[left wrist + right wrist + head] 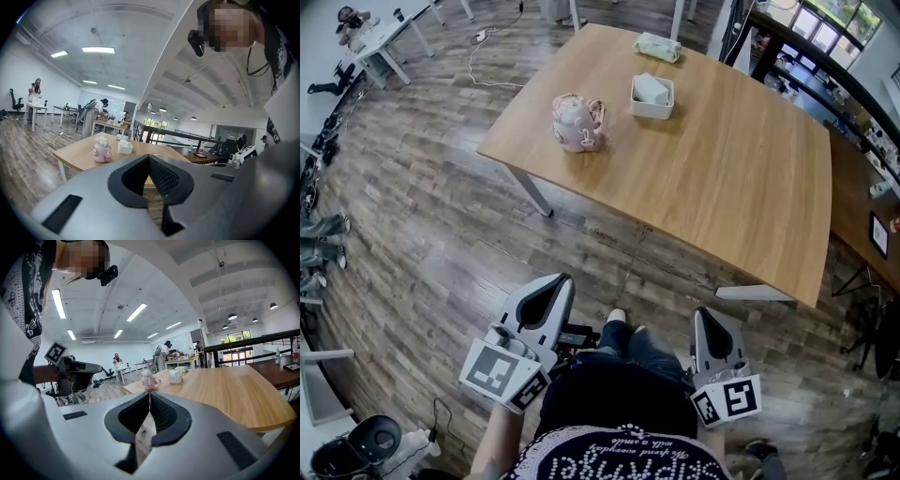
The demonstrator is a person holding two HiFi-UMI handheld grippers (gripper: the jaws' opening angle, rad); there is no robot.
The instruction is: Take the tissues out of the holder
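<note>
Pale wooden table (741,187) carries the white square holder (652,105) with white tissues (652,87) inside, a pink rounded object (578,122) near its left. Well short of the table, the left gripper (551,284) and right gripper (710,316) are both closed tight on nothing.

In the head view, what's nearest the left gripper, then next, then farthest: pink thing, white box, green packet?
1. Pink rounded figure, near left of wooden table.
2. White square tissue box, behind, rightward.
3. Pale green packet, far edge.

No legible text; only upside-down, unreadable lettering on the shirt (619,461)
</note>
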